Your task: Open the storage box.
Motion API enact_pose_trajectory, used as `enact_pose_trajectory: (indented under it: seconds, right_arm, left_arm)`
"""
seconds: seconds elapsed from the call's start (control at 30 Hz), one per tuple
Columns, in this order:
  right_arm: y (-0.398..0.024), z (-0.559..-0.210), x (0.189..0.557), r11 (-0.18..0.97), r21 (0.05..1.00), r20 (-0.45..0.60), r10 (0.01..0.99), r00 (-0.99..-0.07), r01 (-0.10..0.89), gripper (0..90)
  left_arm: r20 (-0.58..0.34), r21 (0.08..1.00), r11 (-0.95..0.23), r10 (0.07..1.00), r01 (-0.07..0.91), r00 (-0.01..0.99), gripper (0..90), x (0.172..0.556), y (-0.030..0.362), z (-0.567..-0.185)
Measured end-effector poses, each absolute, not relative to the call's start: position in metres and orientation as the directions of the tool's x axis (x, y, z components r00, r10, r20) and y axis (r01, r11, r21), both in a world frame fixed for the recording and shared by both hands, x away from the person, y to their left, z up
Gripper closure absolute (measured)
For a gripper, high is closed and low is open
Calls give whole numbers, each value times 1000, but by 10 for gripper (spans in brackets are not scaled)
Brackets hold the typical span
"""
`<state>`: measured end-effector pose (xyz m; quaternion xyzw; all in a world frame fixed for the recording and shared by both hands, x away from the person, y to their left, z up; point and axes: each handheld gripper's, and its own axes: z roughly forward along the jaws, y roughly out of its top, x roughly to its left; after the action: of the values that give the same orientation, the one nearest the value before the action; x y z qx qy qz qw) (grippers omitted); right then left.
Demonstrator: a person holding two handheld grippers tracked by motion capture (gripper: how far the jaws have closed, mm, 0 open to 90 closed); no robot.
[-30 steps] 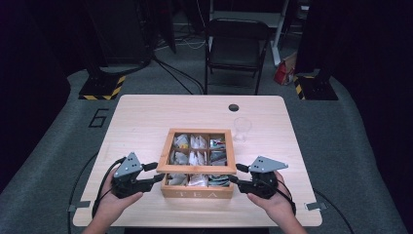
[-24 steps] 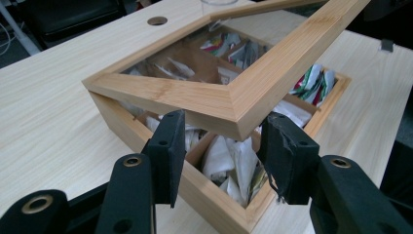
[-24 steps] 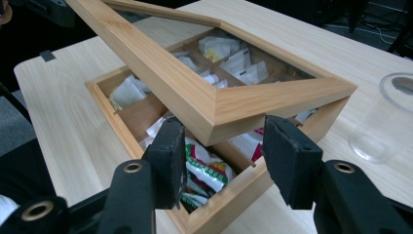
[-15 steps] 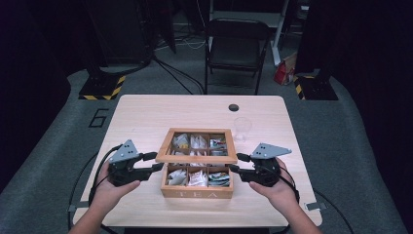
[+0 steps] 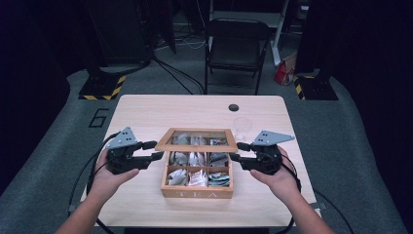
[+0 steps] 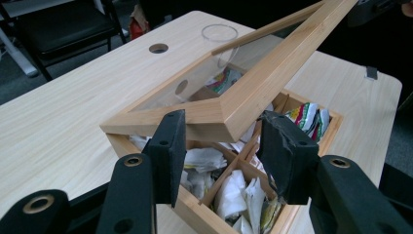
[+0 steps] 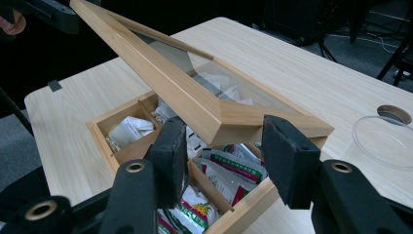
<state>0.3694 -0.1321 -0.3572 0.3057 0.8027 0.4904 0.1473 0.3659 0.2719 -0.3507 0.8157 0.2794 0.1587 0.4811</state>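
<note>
Since a second ago, both claws have drawn apart from the sides of the wooden tea box (image 5: 197, 194) and risen, and the glass-paned lid (image 5: 197, 146), which then lay flat on the box, is now tilted up on its far edge with its near edge raised above the compartments.

On the high view the left claw (image 5: 155, 150) sits just left of the lid's near left corner, held in the person's left hand (image 5: 109, 176); the right claw (image 5: 238, 151) sits just right of the lid's near right corner, held in the right hand (image 5: 278, 178).

On the left gripper view, the left claw (image 6: 221, 153) stands wide open, its two black pads on either side of the lid's raised corner (image 6: 221, 119), with a gap between pad and wood on each side; whether it bears any of the lid's weight cannot be told. On the right gripper view, the right claw (image 7: 224, 156) is likewise wide open around the lid's other near corner (image 7: 221, 122), the pads not pressing it.

Below the lid the box's compartments show tea packets (image 7: 229, 168), white and coloured. The box rests in the middle of the light wooden tabletop (image 5: 146, 112), toward its near edge. A clear round dish (image 7: 384, 141) lies on the tabletop beyond the box to the far right, beside a round hole (image 5: 234, 107).
</note>
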Motion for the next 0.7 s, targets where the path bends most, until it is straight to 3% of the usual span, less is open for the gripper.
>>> enact_pose_trajectory:
  seconds: [0.13,0.7]
  right_arm:
    - [-132,-354,374,334,873,70,636,-768,356,524]
    - [-134,-337,395,281,883,116,645,-755,376,540]
  left_arm:
    - [-49,904,-313,602,292,797,553,369,276,-343]
    - [16,888,-370,618,273,786,509,389,274,-349]
